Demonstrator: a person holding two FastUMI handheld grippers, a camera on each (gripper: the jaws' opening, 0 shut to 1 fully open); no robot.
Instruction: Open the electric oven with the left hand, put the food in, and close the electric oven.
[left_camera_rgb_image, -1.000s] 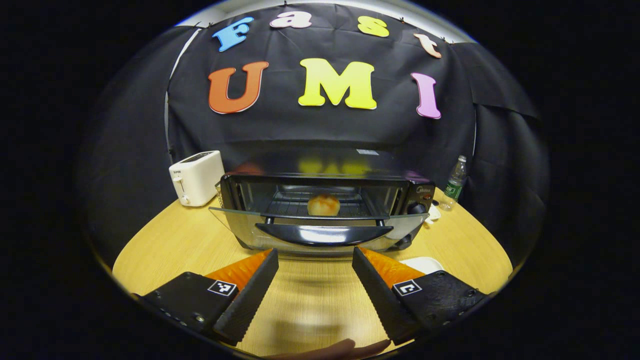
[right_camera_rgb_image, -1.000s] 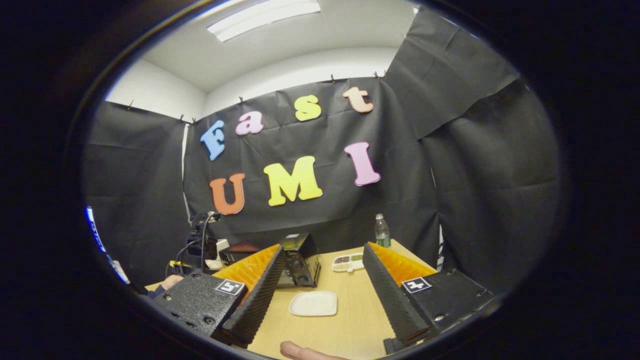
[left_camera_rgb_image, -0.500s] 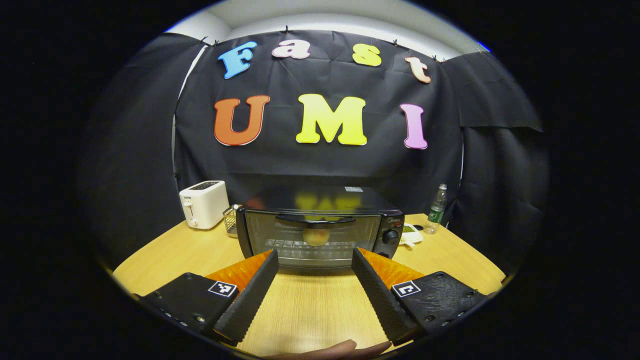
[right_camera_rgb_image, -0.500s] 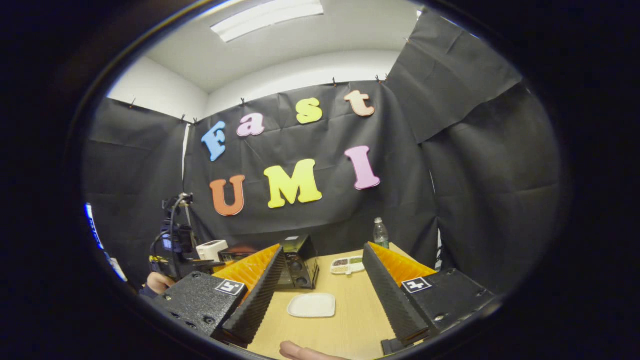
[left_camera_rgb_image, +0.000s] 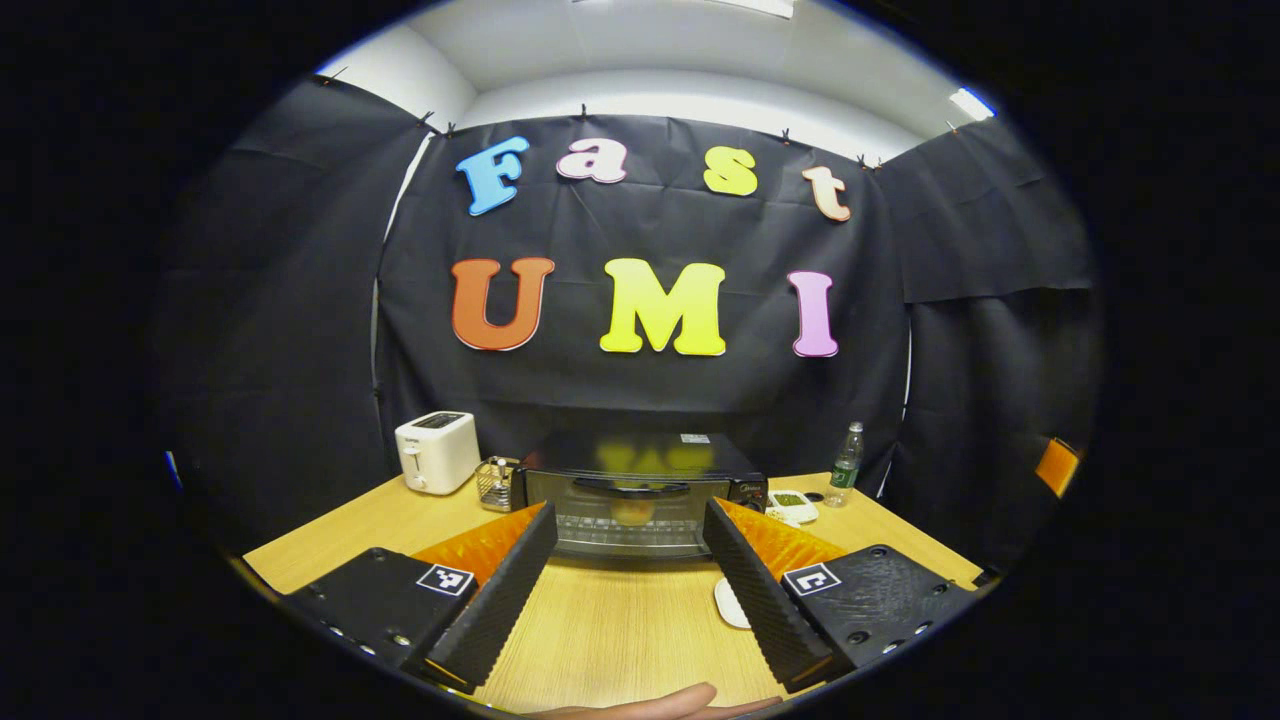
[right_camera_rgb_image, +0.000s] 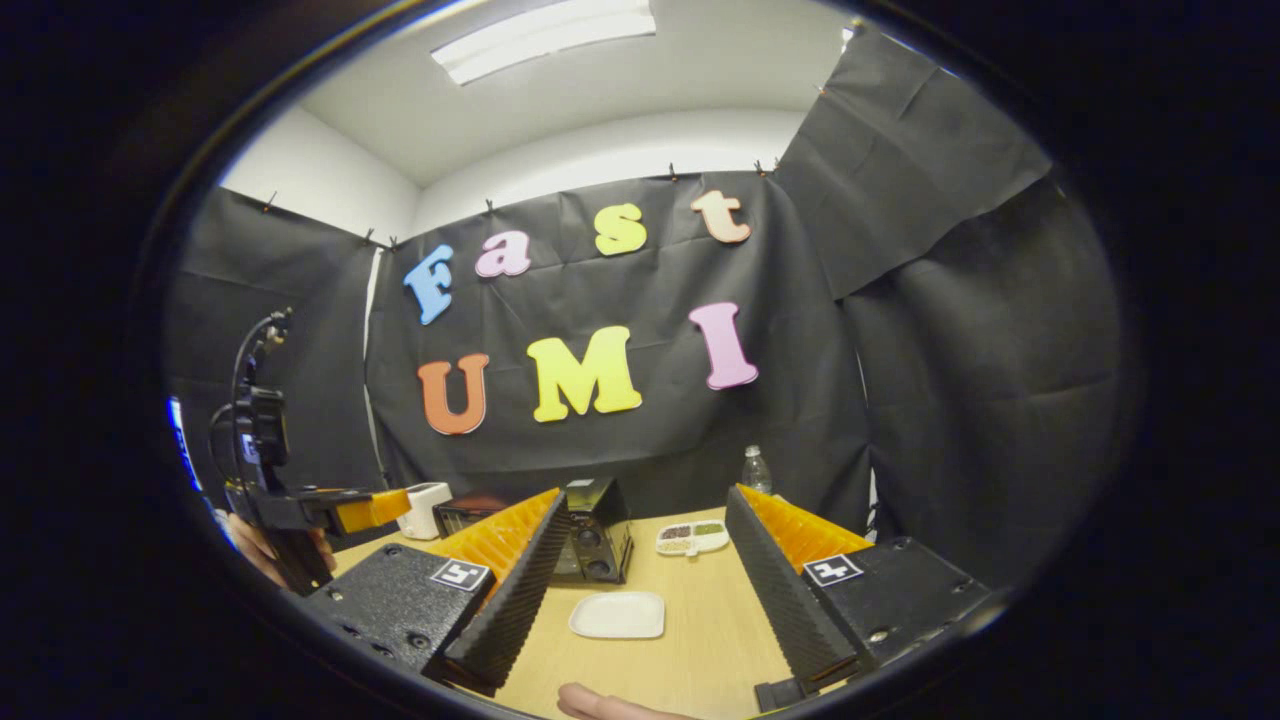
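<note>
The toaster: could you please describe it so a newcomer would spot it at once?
On the wooden table, find the dark oven by the black back wall. Past a small wire basket to its left stands the toaster, the one white, boxy appliance there.

text: none legible | oven (left_camera_rgb_image: 640, 497) badge: too small to read | bottle (left_camera_rgb_image: 846, 463) label: blurred

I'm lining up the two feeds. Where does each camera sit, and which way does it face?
Left gripper view: rides the left gripper, facing the shut oven front-on across the table; own open fingers and a fingertip show.
Right gripper view: rides the right gripper, facing the plate; the oven's side, the left gripper and its hand show.
Both share oven, toaster, bottle.
</note>
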